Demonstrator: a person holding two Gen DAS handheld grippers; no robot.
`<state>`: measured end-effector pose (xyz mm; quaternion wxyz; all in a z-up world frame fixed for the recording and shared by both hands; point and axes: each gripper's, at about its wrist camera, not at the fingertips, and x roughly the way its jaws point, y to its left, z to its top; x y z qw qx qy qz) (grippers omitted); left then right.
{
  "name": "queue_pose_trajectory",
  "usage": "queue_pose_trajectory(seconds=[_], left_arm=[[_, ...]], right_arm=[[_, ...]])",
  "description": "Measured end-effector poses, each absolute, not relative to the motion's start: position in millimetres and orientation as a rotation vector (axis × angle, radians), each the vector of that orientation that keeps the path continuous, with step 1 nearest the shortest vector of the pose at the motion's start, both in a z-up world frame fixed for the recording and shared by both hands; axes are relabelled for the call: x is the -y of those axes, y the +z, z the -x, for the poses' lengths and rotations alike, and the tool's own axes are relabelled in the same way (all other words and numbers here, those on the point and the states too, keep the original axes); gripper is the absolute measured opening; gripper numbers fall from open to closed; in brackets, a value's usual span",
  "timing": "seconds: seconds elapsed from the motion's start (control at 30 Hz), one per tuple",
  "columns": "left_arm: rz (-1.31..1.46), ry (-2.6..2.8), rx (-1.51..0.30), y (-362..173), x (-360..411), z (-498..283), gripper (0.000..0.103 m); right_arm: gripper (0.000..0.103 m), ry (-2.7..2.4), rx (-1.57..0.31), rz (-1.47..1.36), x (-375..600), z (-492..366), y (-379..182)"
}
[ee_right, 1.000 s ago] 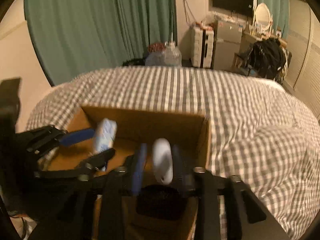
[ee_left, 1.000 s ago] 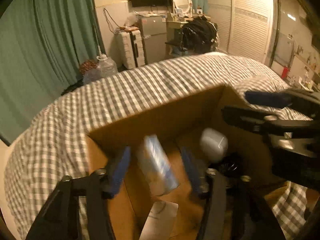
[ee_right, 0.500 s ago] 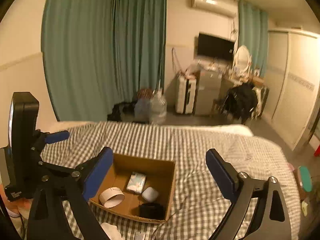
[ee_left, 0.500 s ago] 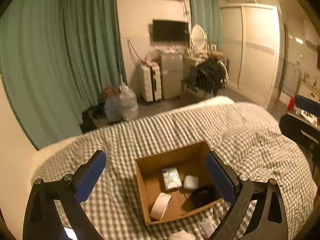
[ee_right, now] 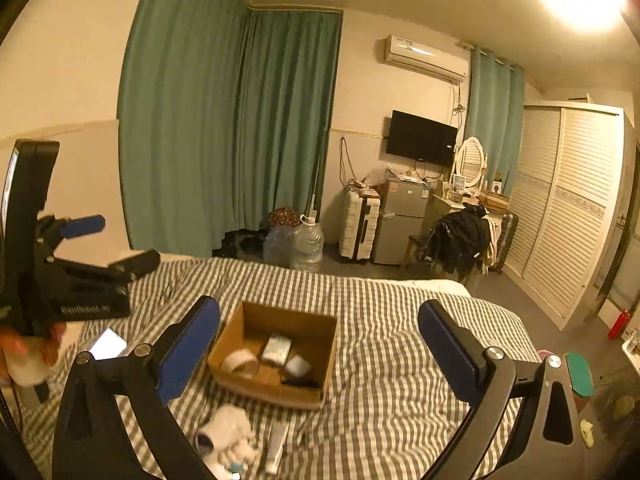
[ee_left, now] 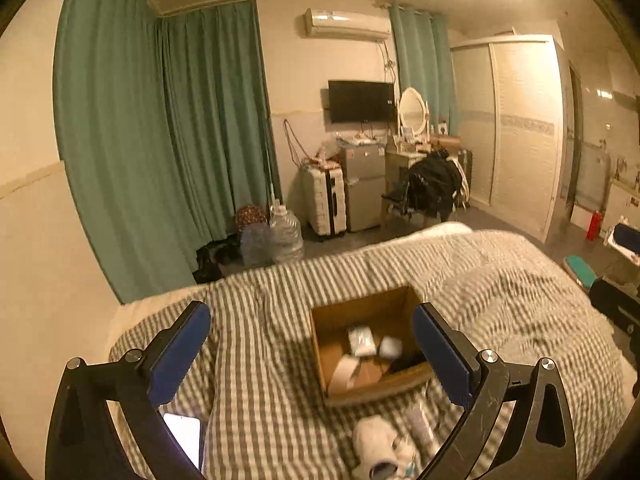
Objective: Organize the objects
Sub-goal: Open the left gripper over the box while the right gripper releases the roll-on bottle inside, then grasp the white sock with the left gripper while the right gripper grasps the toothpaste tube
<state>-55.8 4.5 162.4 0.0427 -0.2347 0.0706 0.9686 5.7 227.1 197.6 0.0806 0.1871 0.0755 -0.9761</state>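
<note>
An open cardboard box (ee_left: pixel 376 390) (ee_right: pixel 276 394) sits on the striped bed. Inside lie a blue-white packet (ee_left: pixel 361 340) (ee_right: pixel 277 348), a white case (ee_left: pixel 390 346) (ee_right: pixel 298 366), a tape roll (ee_right: pixel 240 362) and a black item (ee_right: pixel 300 382). My left gripper (ee_left: pixel 308 312) hangs open, high above and behind the box, with nothing between its blue pads. The jaws of my right gripper (ee_right: pixel 318 310) are opening, also with nothing between them, and it is just as far from the box. Each gripper shows at the edge of the other's view.
In front of the box lie a white cloth bundle (ee_right: pixel 228 432) and a tube (ee_right: pixel 277 446). A lit phone (ee_right: pixel 108 344) rests on the bed at the left. Beyond the bed stand water jugs (ee_left: pixel 284 236), a suitcase, a small fridge and a chair with dark clothes.
Both grippers opened, dropping the packet and the white case into the box. They then rose and pulled far back, so the box now looks small and the whole room shows.
</note>
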Motion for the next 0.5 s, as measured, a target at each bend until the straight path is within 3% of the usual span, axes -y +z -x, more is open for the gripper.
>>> queue_pose_trajectory(seconds=[0.33, 0.5], left_arm=[[0.890, 3.003, -0.209, 38, -10, 32, 0.103], [1.040, 2.954, -0.243, -36, -24, 37, 0.103]], right_arm=[[0.100, -2.917, -0.233, -0.650, -228, -29, 98], [0.100, -2.859, -0.180, -0.857, -228, -4, 27]])
